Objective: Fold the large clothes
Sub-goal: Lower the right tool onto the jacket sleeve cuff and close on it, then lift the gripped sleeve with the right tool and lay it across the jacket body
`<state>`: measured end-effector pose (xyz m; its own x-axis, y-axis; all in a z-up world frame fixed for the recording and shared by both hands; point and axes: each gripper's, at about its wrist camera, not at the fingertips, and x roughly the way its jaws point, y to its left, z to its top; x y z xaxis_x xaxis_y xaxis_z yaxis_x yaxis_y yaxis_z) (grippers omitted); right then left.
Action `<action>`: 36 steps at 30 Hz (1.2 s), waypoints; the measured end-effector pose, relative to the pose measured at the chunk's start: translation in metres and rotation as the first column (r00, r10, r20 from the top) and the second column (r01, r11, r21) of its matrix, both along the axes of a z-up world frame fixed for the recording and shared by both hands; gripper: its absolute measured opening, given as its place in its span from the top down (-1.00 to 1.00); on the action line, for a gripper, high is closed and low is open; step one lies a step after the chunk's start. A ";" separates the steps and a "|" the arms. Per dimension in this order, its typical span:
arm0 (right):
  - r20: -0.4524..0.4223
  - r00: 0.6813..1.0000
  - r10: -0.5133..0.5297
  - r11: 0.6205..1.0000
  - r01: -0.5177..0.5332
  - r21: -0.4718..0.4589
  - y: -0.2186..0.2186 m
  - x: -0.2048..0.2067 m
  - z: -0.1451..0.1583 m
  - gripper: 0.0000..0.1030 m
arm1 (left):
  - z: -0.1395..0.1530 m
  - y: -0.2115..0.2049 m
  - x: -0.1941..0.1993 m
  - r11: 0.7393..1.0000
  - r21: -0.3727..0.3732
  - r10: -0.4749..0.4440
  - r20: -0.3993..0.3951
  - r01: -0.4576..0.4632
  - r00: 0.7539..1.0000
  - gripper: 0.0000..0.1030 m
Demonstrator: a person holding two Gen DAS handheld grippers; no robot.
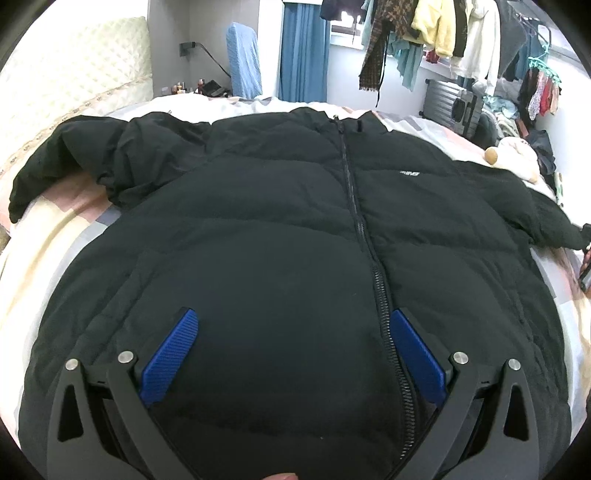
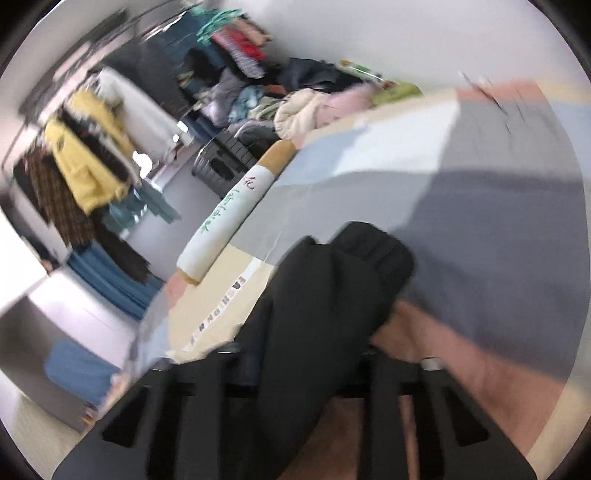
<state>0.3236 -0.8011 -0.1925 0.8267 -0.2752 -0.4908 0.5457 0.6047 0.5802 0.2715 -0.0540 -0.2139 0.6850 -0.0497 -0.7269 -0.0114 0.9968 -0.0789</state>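
On the bed (image 1: 55, 236) lies a black jacket (image 1: 280, 221). The left hand-held gripper (image 1: 291, 325) gapes wide above it; the right hand-held gripper (image 2: 314, 354) clamps its sleeve (image 2: 332, 288).

The left wrist view is taken from close above the hem of a black puffer jacket (image 1: 280, 229) spread on a bed (image 1: 55, 236), facing forward and slightly down along it towards a hanging clothes rack (image 1: 436, 33) at the far wall; the right wrist view is set low and rolled sideways, blurred, just behind a bunched black sleeve (image 2: 325, 295), facing across the patchwork bedcover (image 2: 480, 206); the bed, the yellow garment (image 2: 88, 158) on the rack and a grey suitcase (image 2: 225, 158) are shared by both views.
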 end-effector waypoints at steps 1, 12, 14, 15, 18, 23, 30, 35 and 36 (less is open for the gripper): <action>-0.021 1.000 0.007 1.000 -0.007 -0.026 0.000 0.005 0.004 0.79 | -0.001 0.000 0.001 1.000 -0.001 -0.004 -0.004 0.004 1.000 -1.00; -0.106 0.992 -0.067 0.975 0.042 -0.219 0.008 0.011 0.054 0.97 | -0.002 0.009 0.002 0.999 0.031 -0.010 -0.015 0.011 1.000 -1.00; -0.118 0.991 -0.068 0.970 0.038 -0.241 0.012 0.015 0.068 0.97 | -0.001 0.014 0.003 1.000 0.022 -0.016 -0.017 0.016 1.000 -1.00; -0.116 0.991 -0.068 0.966 0.037 -0.256 0.019 0.014 0.080 0.97 | -0.001 0.013 0.003 1.000 0.026 -0.014 -0.013 0.015 1.000 -1.00; -0.105 0.993 -0.053 0.955 0.020 -0.295 0.039 0.012 0.112 0.97 | 0.005 0.021 0.001 0.999 0.031 -0.011 -0.003 0.011 1.000 -1.00; -0.051 0.999 0.009 0.925 -0.028 -0.378 0.093 0.008 0.177 0.96 | 0.026 0.038 -0.011 1.000 -0.021 -0.018 0.026 0.019 1.000 -1.00; -0.003 0.990 0.138 0.860 -0.121 -0.495 0.204 0.016 0.268 0.94 | 0.055 0.058 -0.034 0.999 0.031 -0.029 0.106 0.026 0.994 -1.00; 0.018 0.964 0.264 0.787 -0.205 -0.581 0.308 0.028 0.319 0.94 | 0.066 0.081 -0.045 1.000 0.014 -0.016 0.138 0.014 0.990 -1.00; 0.017 0.956 0.294 0.770 -0.226 -0.596 0.330 0.030 0.326 0.94 | 0.068 0.085 -0.046 1.000 0.009 -0.011 0.141 0.009 0.990 -1.00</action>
<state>0.3537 -0.4710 0.1336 0.9447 -0.2468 -0.2159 0.2755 0.9544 0.1146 0.2255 0.0313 -0.1457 0.7800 -0.0515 -0.6237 0.0092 0.9974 -0.0708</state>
